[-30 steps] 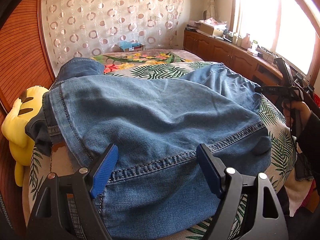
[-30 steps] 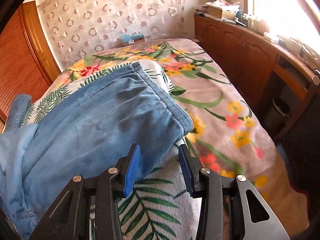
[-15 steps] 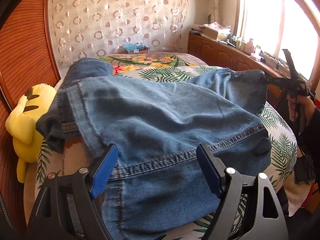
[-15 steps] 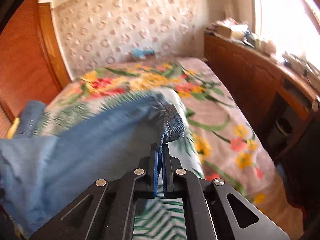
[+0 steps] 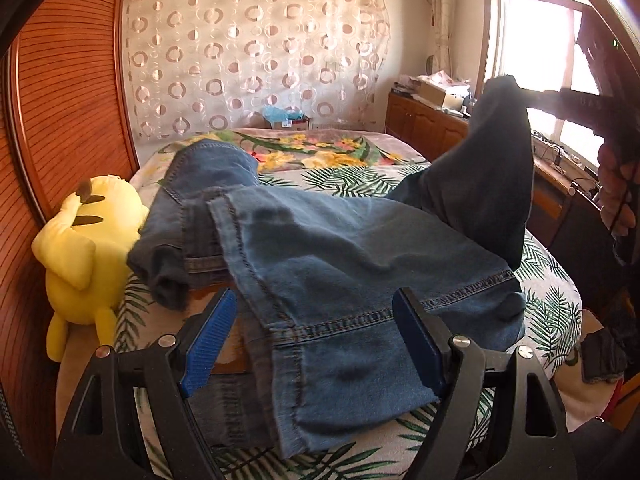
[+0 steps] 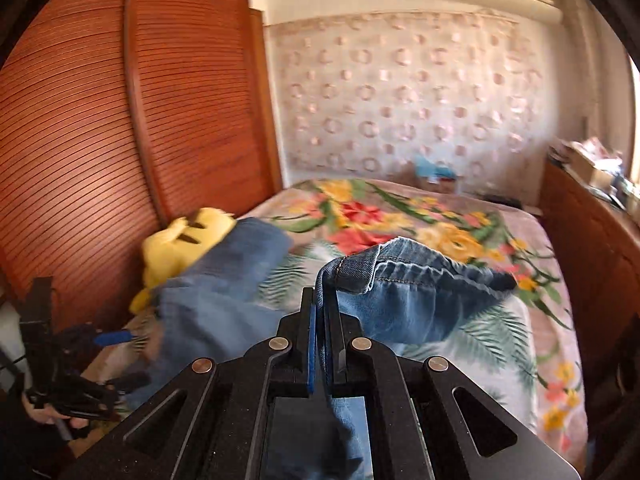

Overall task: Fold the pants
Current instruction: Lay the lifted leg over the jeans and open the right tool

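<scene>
My right gripper [image 6: 320, 320] is clamped on the jeans' [image 5: 340, 280] lifted waistband corner, upper right of the left-wrist frame, while my left gripper [image 5: 316, 344] gapes empty over the lower-centre hem.

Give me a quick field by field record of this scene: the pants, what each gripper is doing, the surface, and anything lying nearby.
garment: blue jeans, spread across the bed
surface: bed with floral and palm-leaf cover
right gripper: shut on the jeans' elastic waistband, that end lifted off the bed
left gripper: open, fingers astride the jeans' hem, not pinching it
nearby: yellow plush toy at the bed's left edge, against the wooden slatted door
fold status: not yet folded over
</scene>
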Demonstrator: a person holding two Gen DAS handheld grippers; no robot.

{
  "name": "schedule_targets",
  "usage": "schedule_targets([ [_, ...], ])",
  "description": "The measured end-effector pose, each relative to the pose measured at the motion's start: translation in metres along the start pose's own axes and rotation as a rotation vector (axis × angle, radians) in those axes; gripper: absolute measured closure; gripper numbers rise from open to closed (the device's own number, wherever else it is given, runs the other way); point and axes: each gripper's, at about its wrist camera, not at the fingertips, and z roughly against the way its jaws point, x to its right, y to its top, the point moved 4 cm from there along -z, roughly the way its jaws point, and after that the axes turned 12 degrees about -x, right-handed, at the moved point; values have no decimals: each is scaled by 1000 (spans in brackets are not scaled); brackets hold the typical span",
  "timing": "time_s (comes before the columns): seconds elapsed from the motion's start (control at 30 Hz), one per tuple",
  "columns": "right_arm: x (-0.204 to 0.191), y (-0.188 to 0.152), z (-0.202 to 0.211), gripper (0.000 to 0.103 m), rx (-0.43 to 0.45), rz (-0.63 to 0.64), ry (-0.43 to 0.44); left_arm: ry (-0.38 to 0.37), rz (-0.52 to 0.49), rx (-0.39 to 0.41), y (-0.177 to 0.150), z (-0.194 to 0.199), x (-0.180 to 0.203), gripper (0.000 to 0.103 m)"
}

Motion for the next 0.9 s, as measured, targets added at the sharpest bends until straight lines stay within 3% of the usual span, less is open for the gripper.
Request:
schedule_targets([
  [0.23, -48, -13, -18, 100, -75, 73, 173, 8, 18, 17, -1, 7, -12, 22],
  [0.4, -38, -40, -48, 99, -164, 69, 181, 6, 24, -3, -2, -2, -15, 22],
  [0.47, -40, -37, -52, 94, -176, 68, 164, 3, 20, -7, -2, -5, -13, 22],
  [0.6, -46, -21, -52, 73, -160, 77, 134, -13, 3, -6, 0, -5, -2, 22],
  [0.73, -40, -21, -47, 72, -147, 68, 82, -20, -15, -14, 3, -10, 5, 22],
  [0.9, -24, -42, -62, 71, -193, 41, -20, -45, -61, -25, 2, -17, 21, 22],
])
